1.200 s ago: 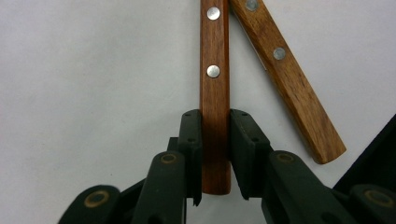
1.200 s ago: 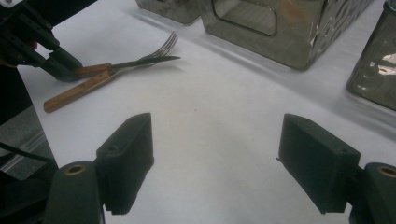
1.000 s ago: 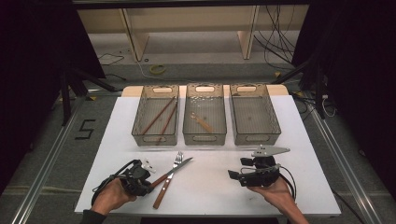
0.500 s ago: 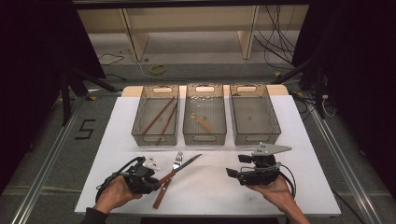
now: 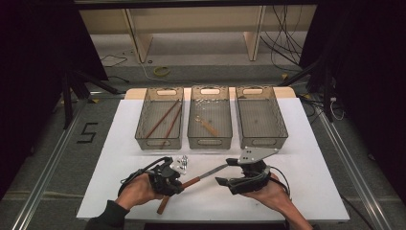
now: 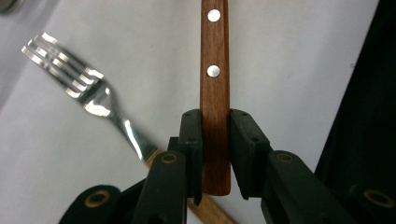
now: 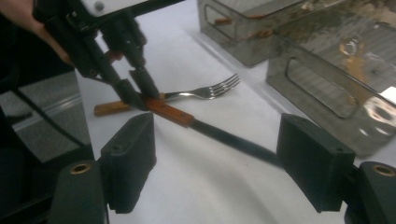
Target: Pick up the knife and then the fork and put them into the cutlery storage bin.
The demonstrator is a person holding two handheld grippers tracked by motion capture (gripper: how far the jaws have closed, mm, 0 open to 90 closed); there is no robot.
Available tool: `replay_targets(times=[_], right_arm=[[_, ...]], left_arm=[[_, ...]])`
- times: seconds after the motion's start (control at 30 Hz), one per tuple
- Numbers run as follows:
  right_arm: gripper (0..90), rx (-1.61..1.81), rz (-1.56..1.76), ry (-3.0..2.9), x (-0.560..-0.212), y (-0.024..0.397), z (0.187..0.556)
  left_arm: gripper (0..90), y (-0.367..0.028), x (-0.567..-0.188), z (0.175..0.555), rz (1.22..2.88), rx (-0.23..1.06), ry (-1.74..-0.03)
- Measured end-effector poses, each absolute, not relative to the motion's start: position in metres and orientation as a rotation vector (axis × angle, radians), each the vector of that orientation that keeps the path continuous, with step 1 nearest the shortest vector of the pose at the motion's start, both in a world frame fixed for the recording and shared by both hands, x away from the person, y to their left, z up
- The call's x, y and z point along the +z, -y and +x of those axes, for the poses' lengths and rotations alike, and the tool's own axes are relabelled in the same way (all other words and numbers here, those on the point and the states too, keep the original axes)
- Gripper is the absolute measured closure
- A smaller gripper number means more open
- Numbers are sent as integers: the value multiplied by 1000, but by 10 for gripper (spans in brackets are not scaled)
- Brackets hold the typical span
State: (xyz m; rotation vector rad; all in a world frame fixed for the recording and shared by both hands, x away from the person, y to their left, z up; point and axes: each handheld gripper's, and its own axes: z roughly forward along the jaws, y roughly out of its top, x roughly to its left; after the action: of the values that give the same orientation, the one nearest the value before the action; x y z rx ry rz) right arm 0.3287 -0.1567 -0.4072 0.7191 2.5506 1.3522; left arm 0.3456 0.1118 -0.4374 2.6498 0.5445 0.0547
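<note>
A: Left gripper (image 5: 174, 184): jaws clamped on the wooden handle of the knife (image 6: 215, 93), near the handle's butt end. The two rivets sit beyond the pads, so the grip is well back from the blade.

B: And the knife itself?

A: It looks lifted off the table (image 5: 311, 191) near the front edge, the blade (image 5: 214, 170) slanting toward the right gripper (image 5: 230, 172). Holding it by the butt leaves the blade free, which I judge is the point: the other hand can take it.

B: State of the right one?

A: Jaws spread wide, nothing pressed between the pads. They have just been closing a little, and in its own view the dark blade (image 7: 233, 140) passes between them (no contact that I can make out). Looks like the start of a handover or a two-handed carry.

B: What else lies nearby?

A: A fork (image 6: 88, 88) flat on the table just beside the left gripper, tines toward the trays. Its wooden handle runs under the knife.

B: And farther out?

A: Three clear trays in a row along the back edge. The left tray (image 5: 160, 141) holds chopsticks (image 5: 163, 120), the middle tray (image 5: 210, 139) a spoon (image 5: 206, 125), the right tray (image 5: 261, 136) seems bare, likely the knife's place.
</note>
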Motion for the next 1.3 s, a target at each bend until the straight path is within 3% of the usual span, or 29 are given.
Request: replay_targets(times=[0.57, 1.3], right_arm=[[375, 1024, 346, -2720, -427, 123, 320], [570, 820, 155, -2762, -444, 111, 304]], left_arm=[[751, -70, -425, 337, 2701, 6, -344], [750, -63, -423, 334, 2730, -81, -251]])
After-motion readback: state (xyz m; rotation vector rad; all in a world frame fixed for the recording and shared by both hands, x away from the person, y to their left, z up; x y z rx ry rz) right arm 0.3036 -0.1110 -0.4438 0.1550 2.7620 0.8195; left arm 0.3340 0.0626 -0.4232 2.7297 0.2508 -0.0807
